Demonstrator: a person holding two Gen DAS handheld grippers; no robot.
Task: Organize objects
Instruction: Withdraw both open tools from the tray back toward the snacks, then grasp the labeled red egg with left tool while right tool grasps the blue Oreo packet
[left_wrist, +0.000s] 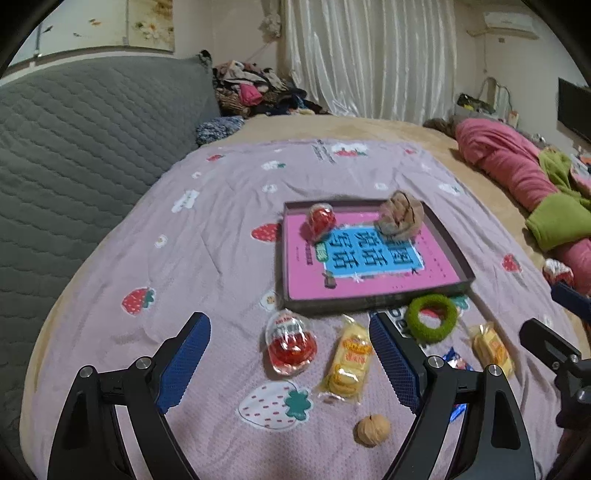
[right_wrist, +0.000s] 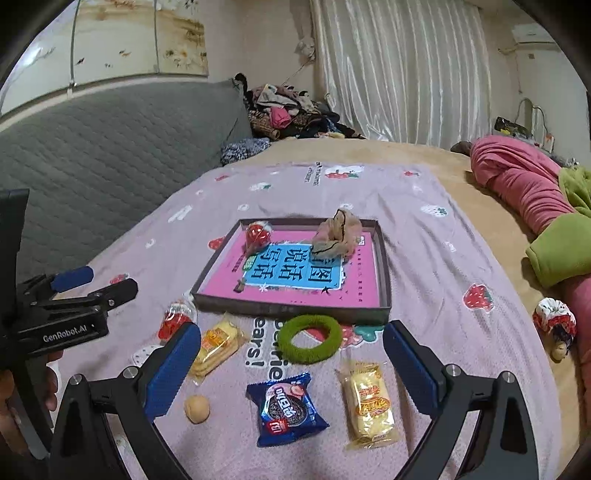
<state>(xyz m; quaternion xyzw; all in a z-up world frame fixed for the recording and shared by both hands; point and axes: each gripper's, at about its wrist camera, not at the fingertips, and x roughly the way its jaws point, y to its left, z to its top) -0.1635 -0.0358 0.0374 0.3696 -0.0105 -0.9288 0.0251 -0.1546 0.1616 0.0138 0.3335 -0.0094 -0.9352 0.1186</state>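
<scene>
Snacks and a green hair ring (right_wrist: 309, 343) are scattered on the bed (left_wrist: 229, 206) just before the shallow tray (right_wrist: 384, 280), where two items already lie. Both the left gripper (left_wrist: 290, 354) and right gripper (right_wrist: 291, 363) are held wide open and empty; a pick-up is judged next, calling for descent onto one packet.

A bed (left_wrist: 369, 129) with a tan cover carries a lilac strawberry-print sheet (left_wrist: 221, 229). On the sheet lie a shallow dark tray (right_wrist: 384, 280), a green hair ring (right_wrist: 309, 342) just before it, two yellow snack packs (right_wrist: 369, 402) (right_wrist: 218, 347), a blue cookie packet (right_wrist: 286, 408), a walnut (left_wrist: 373, 430) and a red-and-clear egg-shaped pack (left_wrist: 291, 343). Pink and green bedding (left_wrist: 517, 166) lies at the bed's right side.
</scene>
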